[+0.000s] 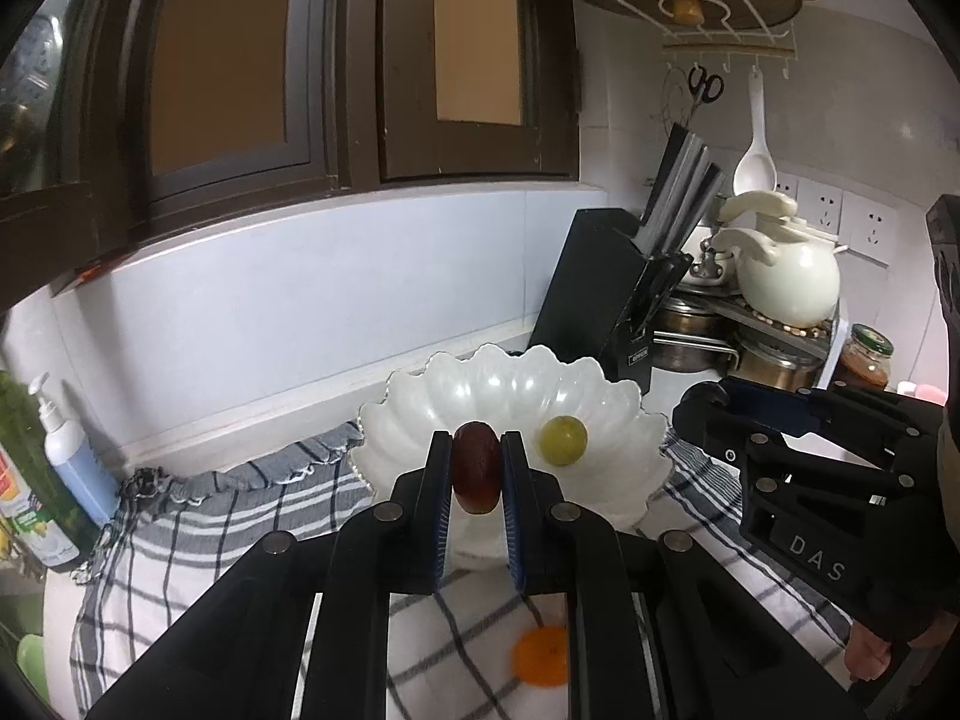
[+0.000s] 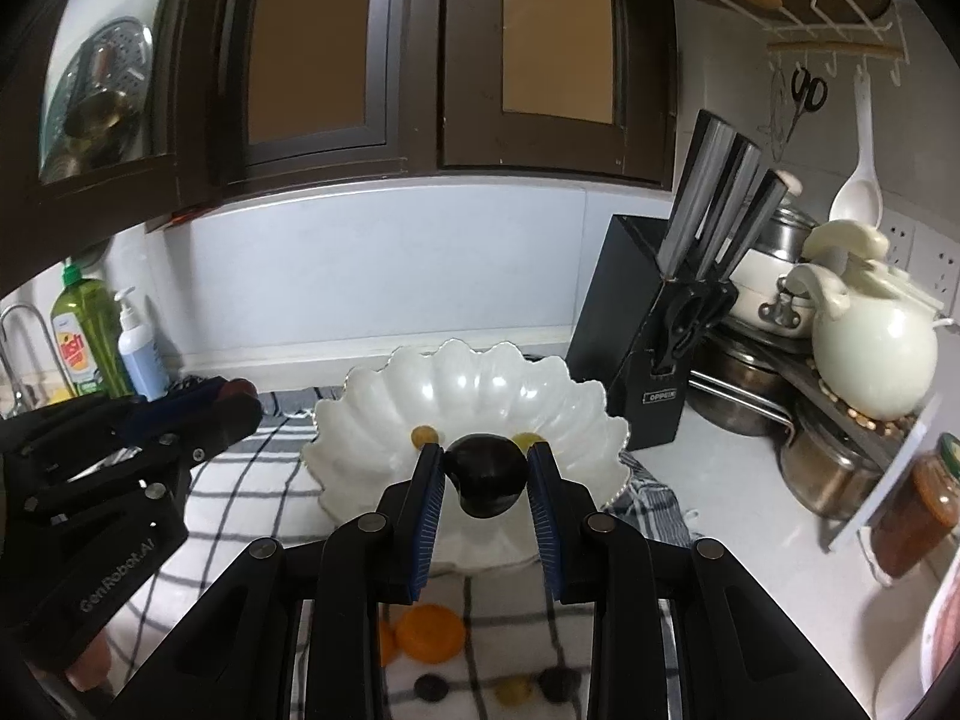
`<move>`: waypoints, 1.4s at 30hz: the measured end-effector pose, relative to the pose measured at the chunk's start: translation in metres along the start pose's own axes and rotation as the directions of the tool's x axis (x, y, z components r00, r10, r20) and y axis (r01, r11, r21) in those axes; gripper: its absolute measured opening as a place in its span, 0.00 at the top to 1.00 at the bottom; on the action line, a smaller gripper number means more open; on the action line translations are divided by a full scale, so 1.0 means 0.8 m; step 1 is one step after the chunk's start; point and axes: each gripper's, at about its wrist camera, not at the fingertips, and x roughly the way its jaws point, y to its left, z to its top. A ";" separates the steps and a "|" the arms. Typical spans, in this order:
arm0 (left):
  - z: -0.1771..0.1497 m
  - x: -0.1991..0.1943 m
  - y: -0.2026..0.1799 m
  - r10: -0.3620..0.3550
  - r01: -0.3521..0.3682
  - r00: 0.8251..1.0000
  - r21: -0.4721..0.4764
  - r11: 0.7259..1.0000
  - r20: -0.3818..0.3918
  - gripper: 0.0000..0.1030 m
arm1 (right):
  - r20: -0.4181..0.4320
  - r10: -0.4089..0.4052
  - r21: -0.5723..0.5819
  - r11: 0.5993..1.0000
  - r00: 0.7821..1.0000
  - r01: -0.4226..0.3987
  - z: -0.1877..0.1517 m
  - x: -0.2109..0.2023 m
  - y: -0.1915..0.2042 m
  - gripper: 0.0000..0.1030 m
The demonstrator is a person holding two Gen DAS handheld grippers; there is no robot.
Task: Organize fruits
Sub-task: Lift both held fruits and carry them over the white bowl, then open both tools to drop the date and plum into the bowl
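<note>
Both sets of jaws are pinched on fruit: the left gripper (image 1: 476, 468) clamps a small reddish-brown fruit (image 1: 475, 467) between its blue pads, nearly closed, and the right gripper (image 2: 485, 474) squeezes a larger dark, almost black fruit (image 2: 486, 474) at a slightly wider gap. Each load hangs just over the near rim of the white scalloped bowl (image 1: 420, 396), which sits on a checked cloth (image 1: 198, 516) on the desk. In the bowl lie a green grape (image 1: 563, 441) toward the right and a small amber fruit (image 2: 423, 434) toward the left. More fruit waits on the cloth nearer the person, among it an orange piece (image 2: 431, 633) and several small dark and yellow ones. The main risk is release too near the rim: round fruit dropped on the sloped wall could roll back out onto the cloth. Too hard a squeeze could bruise the soft skins, and the two grippers, side by side over one bowl, could knock each other.
</note>
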 end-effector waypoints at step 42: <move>-0.019 0.210 0.011 -0.041 0.034 0.939 -0.025 0.999 -0.343 0.66 | -0.331 0.052 0.076 0.997 0.942 -0.028 -0.024 0.193 -0.043 0.69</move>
